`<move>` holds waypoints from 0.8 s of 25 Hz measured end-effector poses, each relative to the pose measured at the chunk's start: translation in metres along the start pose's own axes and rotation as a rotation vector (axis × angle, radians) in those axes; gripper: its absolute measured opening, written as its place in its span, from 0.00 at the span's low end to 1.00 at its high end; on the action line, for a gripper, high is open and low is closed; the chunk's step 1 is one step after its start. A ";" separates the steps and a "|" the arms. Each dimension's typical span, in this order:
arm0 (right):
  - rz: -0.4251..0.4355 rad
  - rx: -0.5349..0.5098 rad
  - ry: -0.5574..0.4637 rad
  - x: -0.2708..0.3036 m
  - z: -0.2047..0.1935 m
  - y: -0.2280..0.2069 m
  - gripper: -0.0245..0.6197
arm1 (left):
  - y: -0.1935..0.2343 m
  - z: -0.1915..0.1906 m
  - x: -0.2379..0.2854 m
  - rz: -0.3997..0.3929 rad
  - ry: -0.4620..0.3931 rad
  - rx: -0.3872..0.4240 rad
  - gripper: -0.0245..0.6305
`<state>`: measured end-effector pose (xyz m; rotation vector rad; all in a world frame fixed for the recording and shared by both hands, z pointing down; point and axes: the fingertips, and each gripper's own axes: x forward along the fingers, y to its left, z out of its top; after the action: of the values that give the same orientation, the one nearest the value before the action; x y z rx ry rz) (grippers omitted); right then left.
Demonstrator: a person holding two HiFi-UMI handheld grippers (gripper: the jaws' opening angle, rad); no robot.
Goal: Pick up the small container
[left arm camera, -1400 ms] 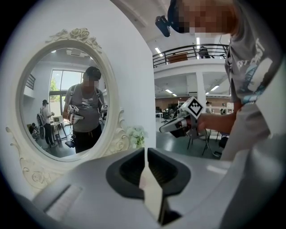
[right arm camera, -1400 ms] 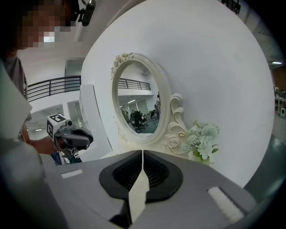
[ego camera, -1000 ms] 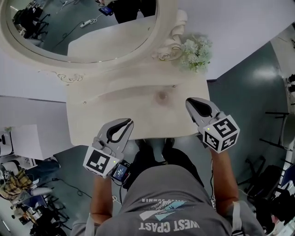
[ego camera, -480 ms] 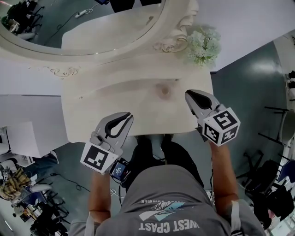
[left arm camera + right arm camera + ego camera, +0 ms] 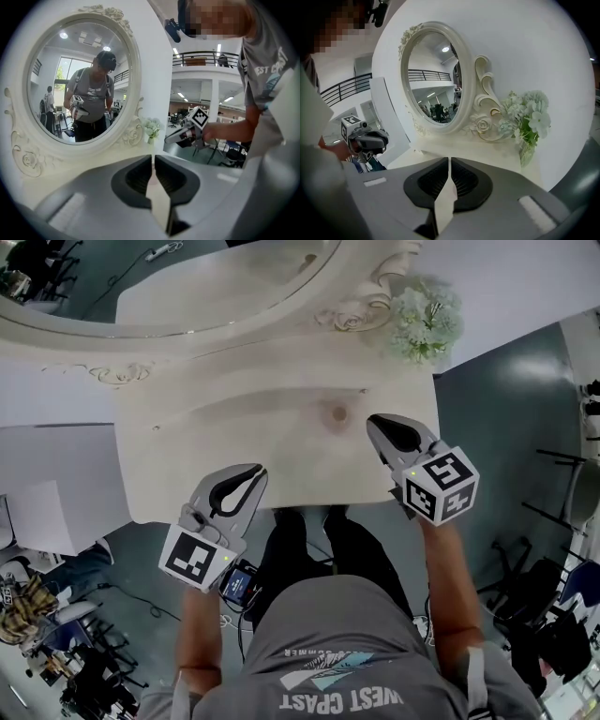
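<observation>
The small container (image 5: 337, 414) is a pale round thing that blends into the cream dressing table (image 5: 216, 437), right of its middle. My right gripper (image 5: 373, 423) hovers just to the right of it with its jaws together and nothing between them; the right gripper view shows the same narrow slit (image 5: 449, 160). My left gripper (image 5: 254, 471) hangs over the table's near edge, well to the left of the container, also shut and empty (image 5: 153, 157). Neither gripper view shows the container; the jaws hide the tabletop ahead.
An oval mirror in an ornate white frame (image 5: 366, 306) stands at the back of the table. A vase of pale flowers (image 5: 424, 320) sits at the back right corner. The person's legs are against the table's near edge. White walls flank the table.
Both grippers have sunk toward the table. The right gripper's tip now lies closer to the small container. Both jaws stay together.
</observation>
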<state>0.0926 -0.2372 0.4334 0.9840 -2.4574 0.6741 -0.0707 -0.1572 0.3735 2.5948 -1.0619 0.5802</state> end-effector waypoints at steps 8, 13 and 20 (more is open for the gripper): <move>-0.005 0.019 0.029 0.019 -0.016 -0.010 0.07 | 0.003 -0.011 0.011 -0.022 0.015 -0.017 0.07; -0.012 0.039 0.043 0.029 -0.028 -0.015 0.07 | 0.002 -0.019 0.017 -0.041 0.026 -0.020 0.07; -0.018 0.066 0.054 0.042 -0.039 -0.019 0.07 | 0.000 -0.031 0.025 -0.070 0.036 -0.038 0.07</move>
<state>0.0854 -0.2488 0.4922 0.9983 -2.3906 0.7698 -0.0626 -0.1602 0.4129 2.5677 -0.9582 0.5819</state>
